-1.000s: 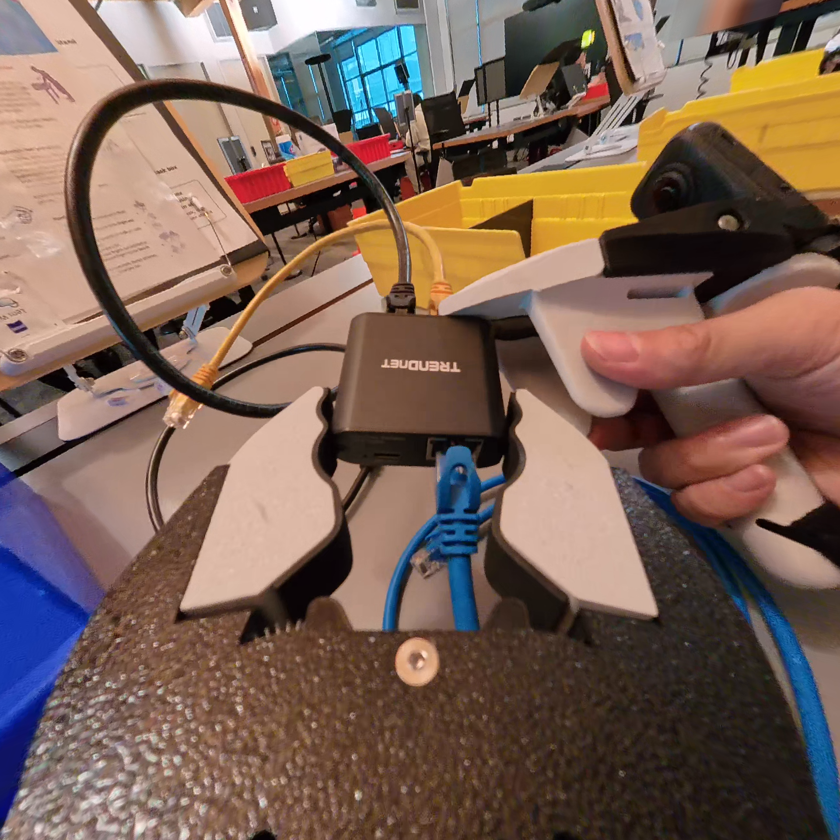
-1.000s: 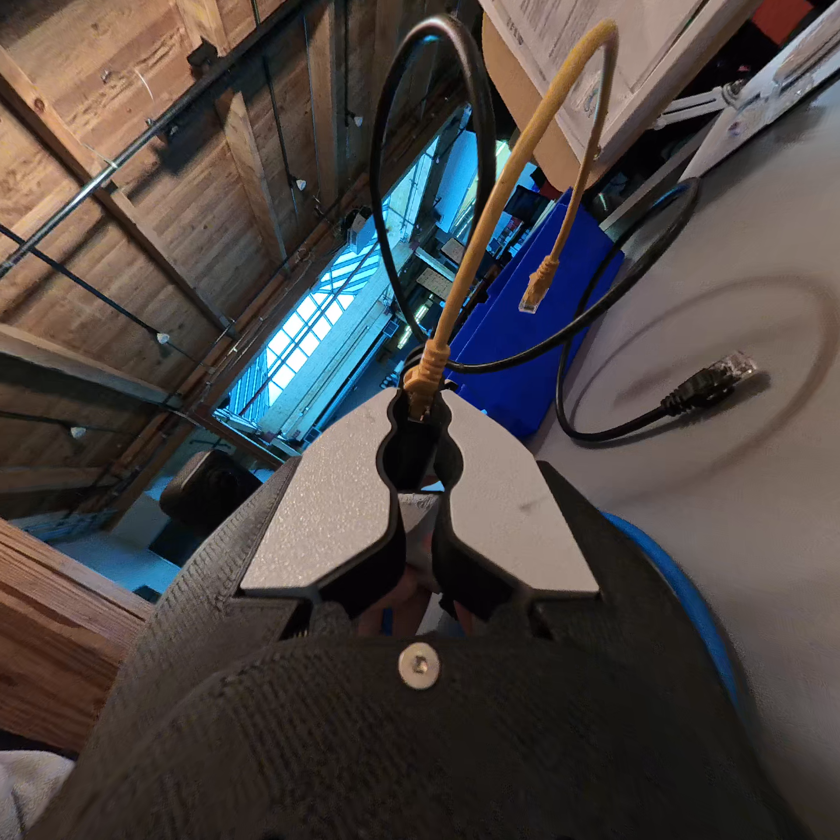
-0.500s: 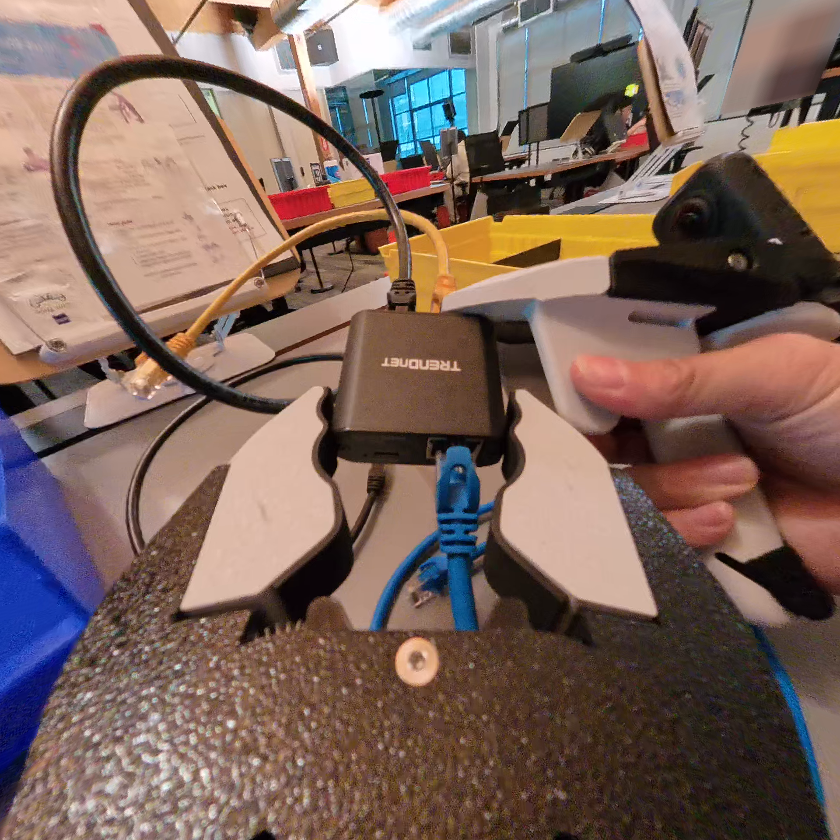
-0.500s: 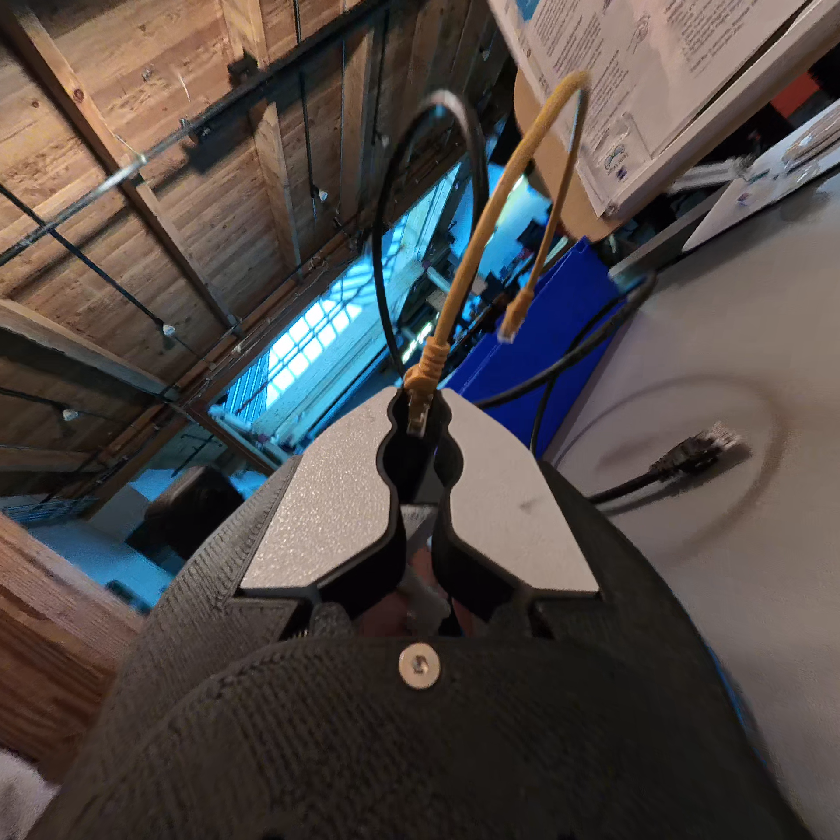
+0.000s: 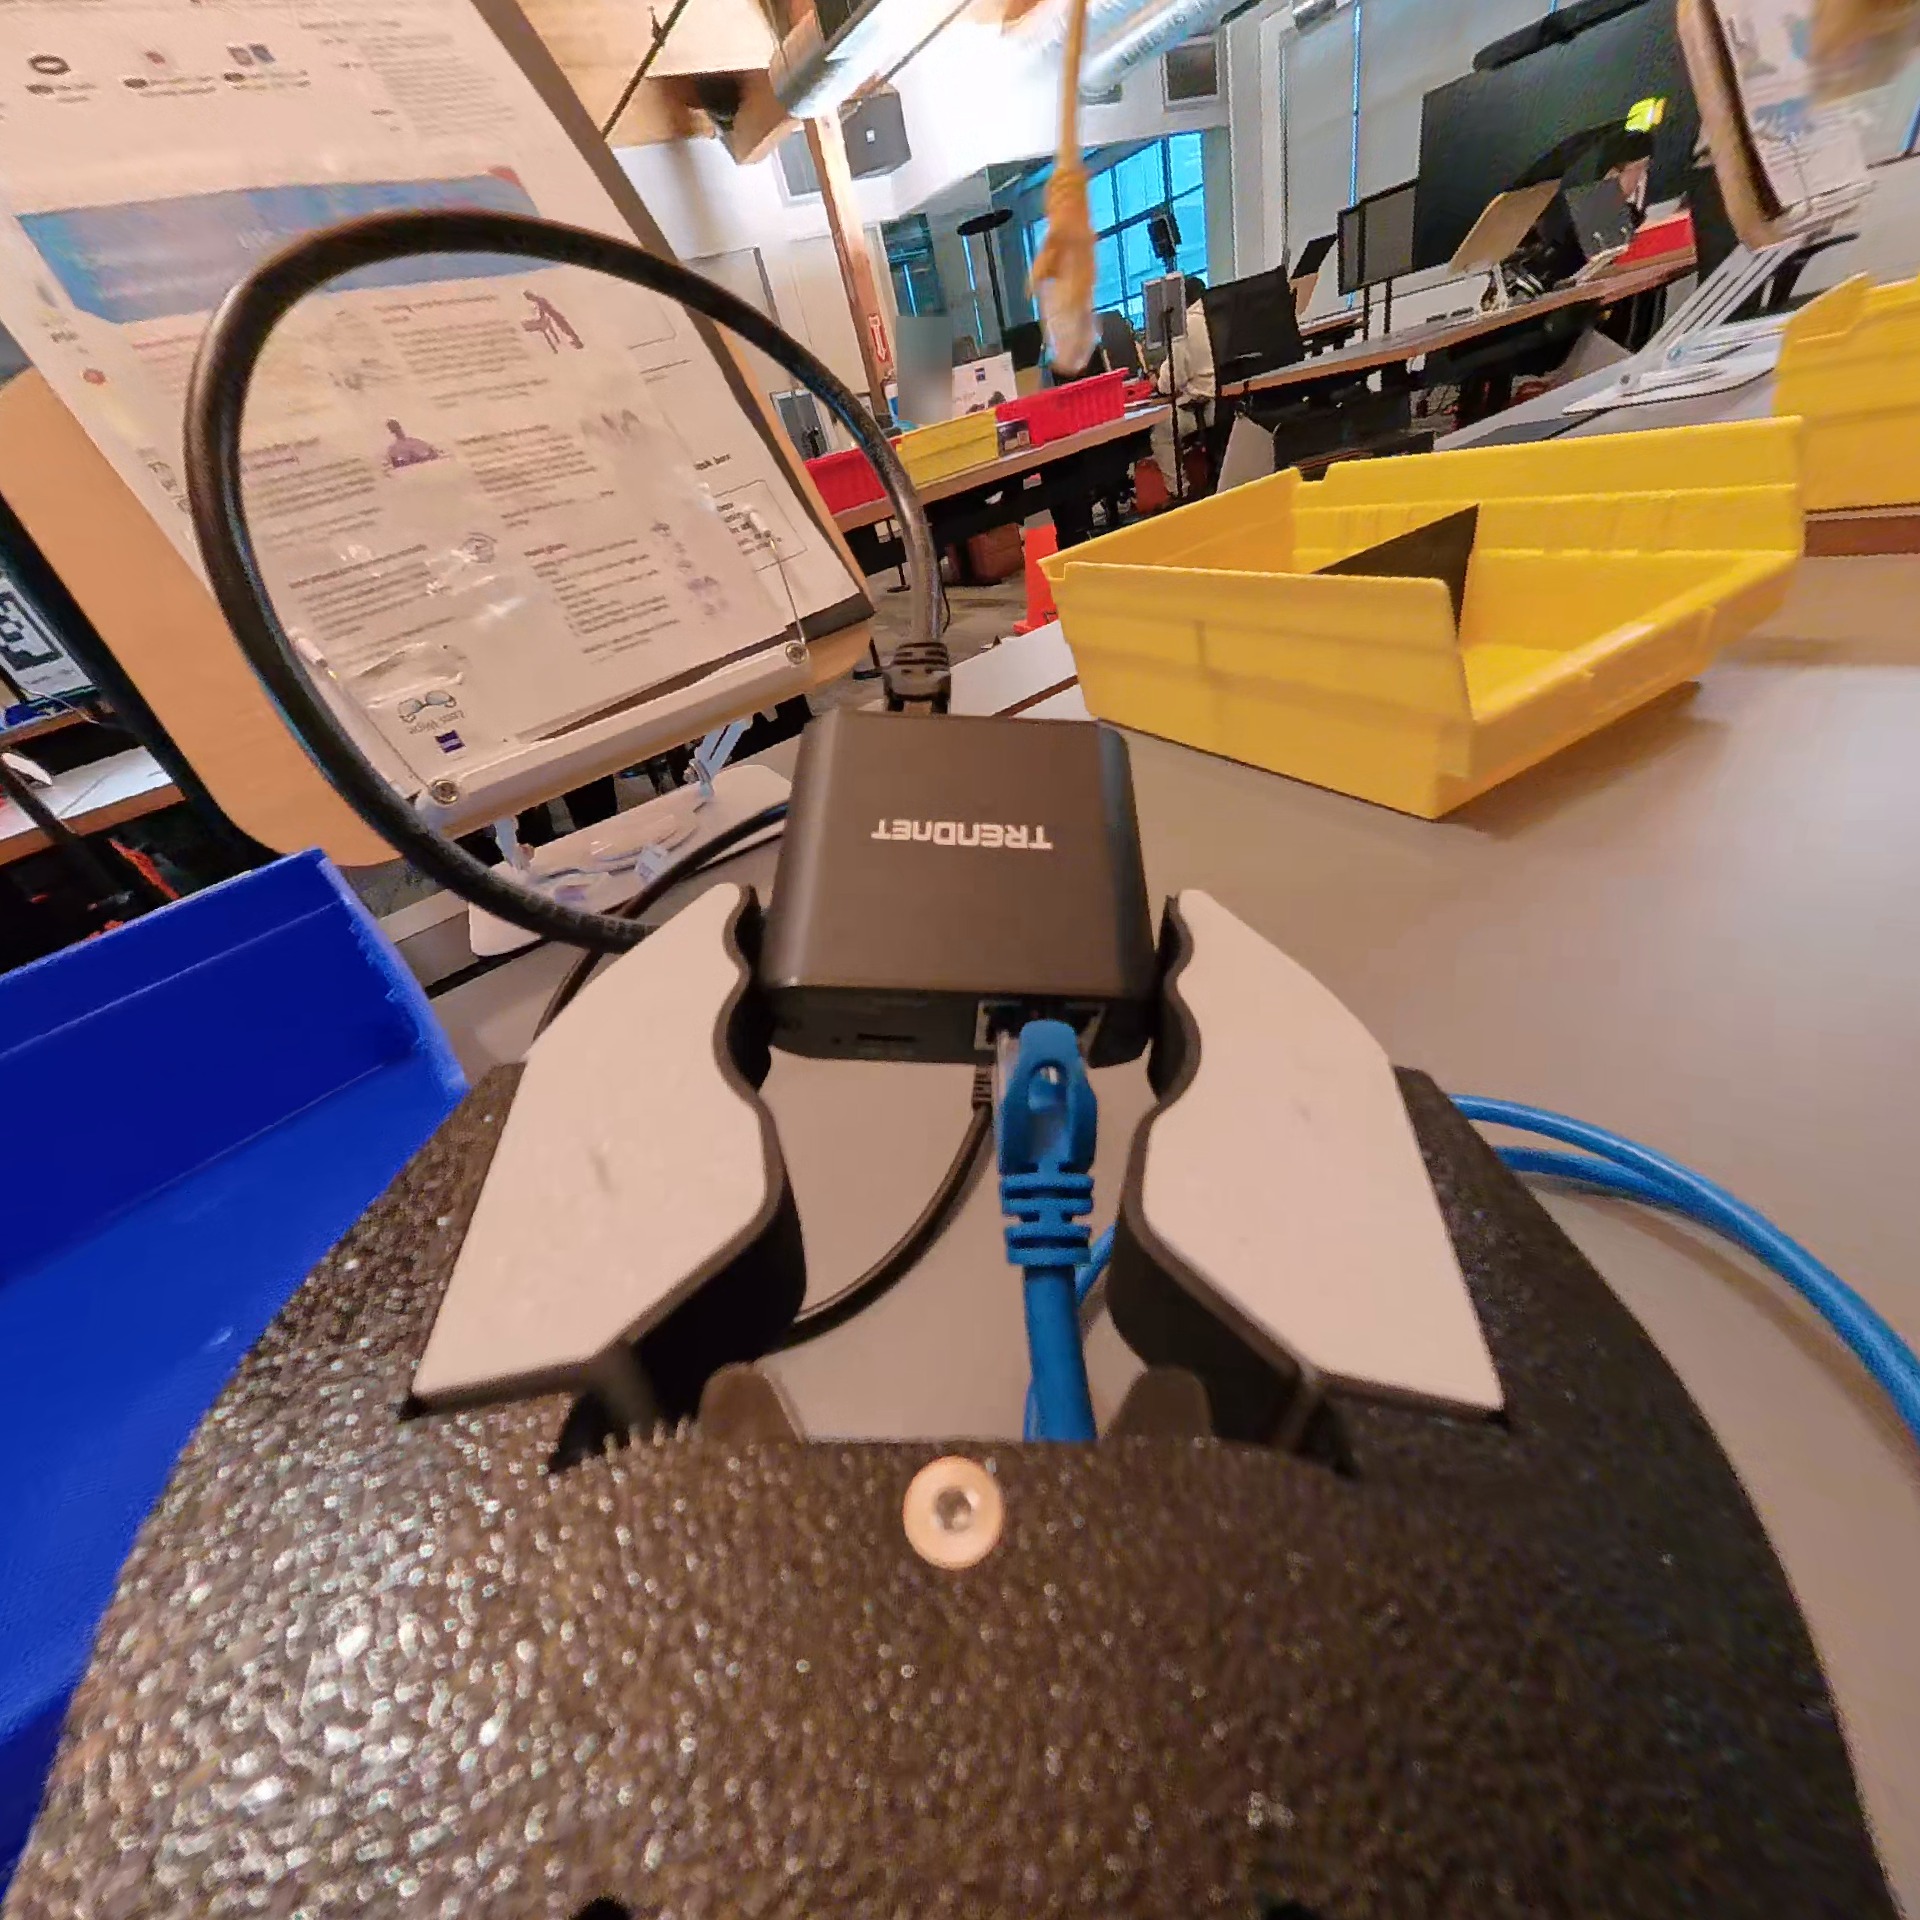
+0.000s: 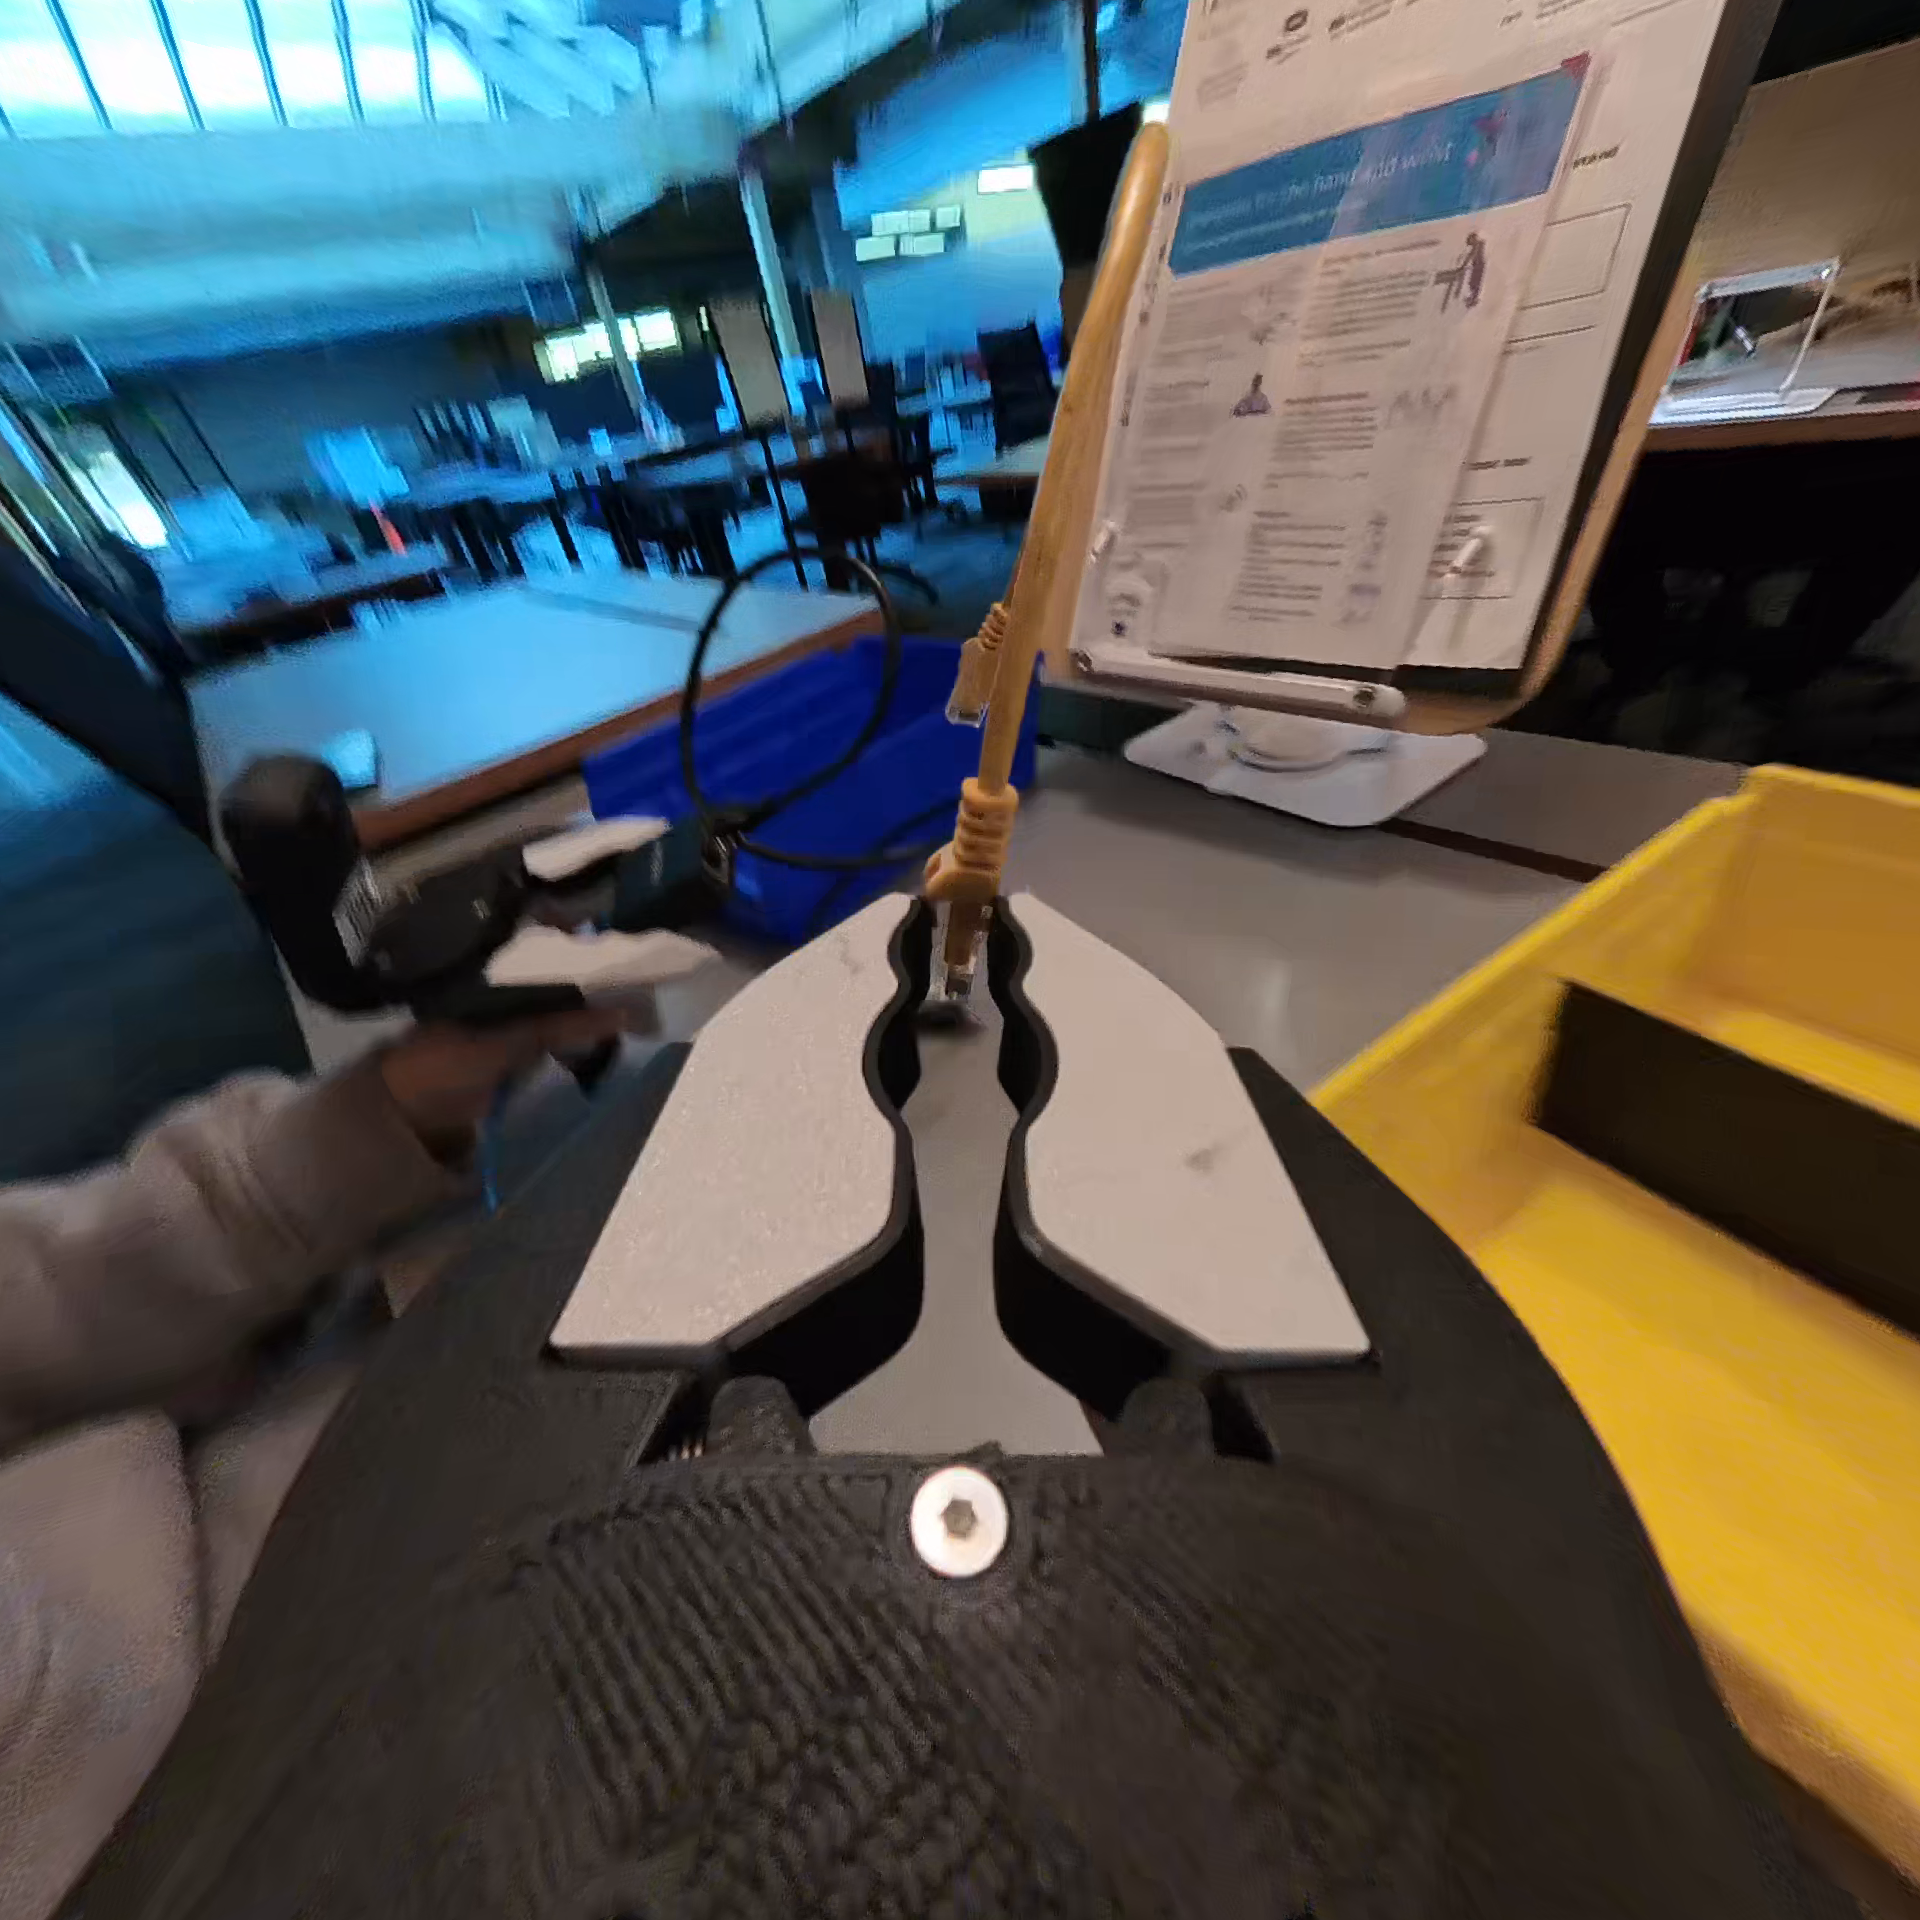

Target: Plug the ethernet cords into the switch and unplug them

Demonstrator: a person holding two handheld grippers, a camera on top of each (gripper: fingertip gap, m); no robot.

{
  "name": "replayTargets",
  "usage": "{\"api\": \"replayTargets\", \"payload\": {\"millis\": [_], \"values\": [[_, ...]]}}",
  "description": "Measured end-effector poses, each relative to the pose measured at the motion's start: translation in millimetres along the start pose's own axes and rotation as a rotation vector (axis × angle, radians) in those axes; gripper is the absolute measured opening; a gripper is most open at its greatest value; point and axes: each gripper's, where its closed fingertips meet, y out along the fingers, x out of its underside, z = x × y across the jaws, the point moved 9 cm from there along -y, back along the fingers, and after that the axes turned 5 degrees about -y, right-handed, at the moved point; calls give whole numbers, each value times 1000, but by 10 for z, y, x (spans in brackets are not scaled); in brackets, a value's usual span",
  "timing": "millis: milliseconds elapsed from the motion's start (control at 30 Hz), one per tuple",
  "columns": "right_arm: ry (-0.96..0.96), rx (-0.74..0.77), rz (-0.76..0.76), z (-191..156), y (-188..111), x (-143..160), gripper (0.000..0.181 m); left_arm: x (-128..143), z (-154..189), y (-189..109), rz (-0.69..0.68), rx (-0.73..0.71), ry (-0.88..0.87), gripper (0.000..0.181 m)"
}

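My left gripper is shut on the black switch and holds it on the grey table. A blue cord is plugged into the switch's near side. A black cord is plugged into its far side and loops up to the left. My right gripper is shut on the plug of the yellow cord, clear of the switch; the cord arcs up and its free plug hangs down. That free plug also dangles, blurred, in the left wrist view. The left gripper shows far left in the right wrist view.
A yellow bin sits on the table to the right, close beside my right gripper. A blue bin stands at the left. A tilted document stand with printed sheets stands behind the switch. The blue cord coils at the right. The grippers' ends are close to 25 cm from one another.
The right gripper has pulled the yellow plug out of the switch's far side and swung away to the right and up. The left gripper still holds the switch.
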Motion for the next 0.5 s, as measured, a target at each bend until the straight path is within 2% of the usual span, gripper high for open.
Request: {"api": "replayTargets", "payload": {"millis": [133, 233, 333, 500], "values": [[-97, 45, -176, 402, -451, -87, 12, 7, -9, -1, -1, 15, -10, 71], [-101, 124, -283, 774, -638, -35, 12, 12, 2, 8, -7, 26, -7, 71], [-84, 189, -358, 1049, -676, 45, 11, 7, 12, 9, -10, 26, 2, 71], [131, 157, -468, 1359, -497, 348, 12, 11, 4, 6, -11, 28, -1, 71]]}}
